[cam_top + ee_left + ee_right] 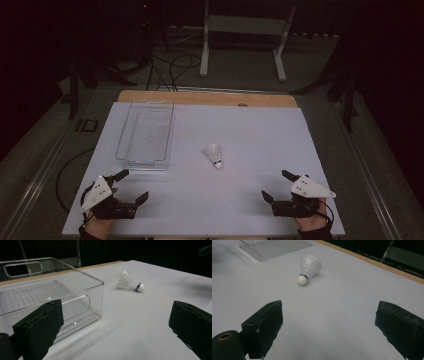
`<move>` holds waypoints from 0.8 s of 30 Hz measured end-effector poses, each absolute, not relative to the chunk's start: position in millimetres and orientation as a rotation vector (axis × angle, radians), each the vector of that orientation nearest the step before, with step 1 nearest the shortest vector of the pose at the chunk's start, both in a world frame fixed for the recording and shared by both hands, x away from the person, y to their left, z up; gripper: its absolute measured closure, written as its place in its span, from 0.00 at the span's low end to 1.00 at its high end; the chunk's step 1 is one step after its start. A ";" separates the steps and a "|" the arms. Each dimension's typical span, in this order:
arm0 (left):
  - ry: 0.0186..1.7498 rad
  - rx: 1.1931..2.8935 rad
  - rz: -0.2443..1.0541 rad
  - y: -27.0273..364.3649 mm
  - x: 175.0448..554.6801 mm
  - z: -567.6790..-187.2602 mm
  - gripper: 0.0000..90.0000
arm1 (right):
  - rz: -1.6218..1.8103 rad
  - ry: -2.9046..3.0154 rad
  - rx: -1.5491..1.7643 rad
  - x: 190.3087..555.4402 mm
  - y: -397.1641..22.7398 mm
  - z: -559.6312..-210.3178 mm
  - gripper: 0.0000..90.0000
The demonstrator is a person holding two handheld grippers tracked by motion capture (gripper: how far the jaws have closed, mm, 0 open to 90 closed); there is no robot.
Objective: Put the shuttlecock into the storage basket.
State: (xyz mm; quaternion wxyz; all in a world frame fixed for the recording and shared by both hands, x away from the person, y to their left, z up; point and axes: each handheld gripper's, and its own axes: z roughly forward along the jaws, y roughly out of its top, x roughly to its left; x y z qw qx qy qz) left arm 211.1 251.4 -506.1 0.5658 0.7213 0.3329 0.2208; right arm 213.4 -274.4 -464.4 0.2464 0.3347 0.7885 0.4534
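A white shuttlecock [214, 155] with a blue band near its cork lies on its side in the middle of the white table top [240, 135]. The left gripper view shows the shuttlecock [130, 283] ahead and to the right, and the right gripper view shows the shuttlecock [309, 269] ahead and to the left. A clear plastic bin [146, 134] stands empty at the left, and the bin [45, 297] is close in front of my left gripper. My left gripper [133, 185] rests open near the front left corner. My right gripper [276, 185] rests open near the front right corner. Nothing is between either pair of jaws.
A wooden strip [207, 97] runs along the table's far edge. Beyond it, on the dark floor, stand a white metal frame [245, 35] and loose cables [170, 67]. A corner of the bin [274, 247] shows at the top left of the right gripper view.
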 end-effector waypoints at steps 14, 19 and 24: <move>0.783 1.697 0.516 250.9 211.1 -506.3 0.00 | 1.228 2.106 0.969 228.3 -266.2 -428.9 0.09; 0.784 1.697 0.514 251.4 211.2 -506.3 0.00 | 1.200 2.106 0.990 233.0 -262.5 -421.7 0.09; 0.781 1.699 0.516 251.4 210.9 -506.2 0.00 | 1.181 2.127 1.005 238.5 -256.9 -417.9 0.08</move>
